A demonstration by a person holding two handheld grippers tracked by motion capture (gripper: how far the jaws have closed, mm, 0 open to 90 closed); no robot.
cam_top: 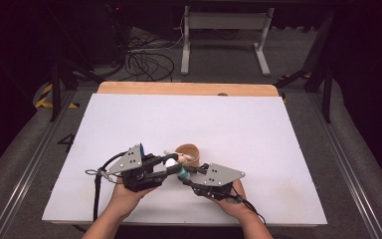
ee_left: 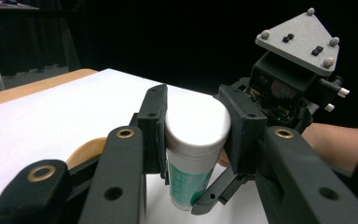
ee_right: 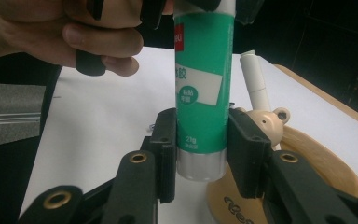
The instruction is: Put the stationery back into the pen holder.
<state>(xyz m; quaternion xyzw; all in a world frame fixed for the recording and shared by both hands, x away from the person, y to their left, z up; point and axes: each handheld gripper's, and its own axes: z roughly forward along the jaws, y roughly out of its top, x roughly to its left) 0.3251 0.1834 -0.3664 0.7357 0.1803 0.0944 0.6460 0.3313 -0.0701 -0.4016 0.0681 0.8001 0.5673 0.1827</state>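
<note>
In the high view, two hands come in from the near edge of the white desk [cam_top: 258,149]. The left claw [cam_top: 174,162] and the right claw [cam_top: 189,174] meet near the middle of the near part of the desk, and between them is a green glue stick [cam_top: 183,173]. Just beyond them, on the far side, stands a small wooden cup [cam_top: 189,152].

In the left gripper view, the left claw [ee_left: 196,123] is clenched on the white cap [ee_left: 198,126] of the glue stick [ee_left: 186,179]; both pads press on its sides. The green body hangs below the cap, above the desk. The right claw is behind it, on the right.

In the right gripper view, the right claw [ee_right: 200,149] is grasping the lower end of the glue stick [ee_right: 203,93], which stands upright. The pads touch the green body just above its silver base. To the right of it there is a wooden holder with a bear face [ee_right: 268,123] and a white stick [ee_right: 256,79] rising from it.
</note>
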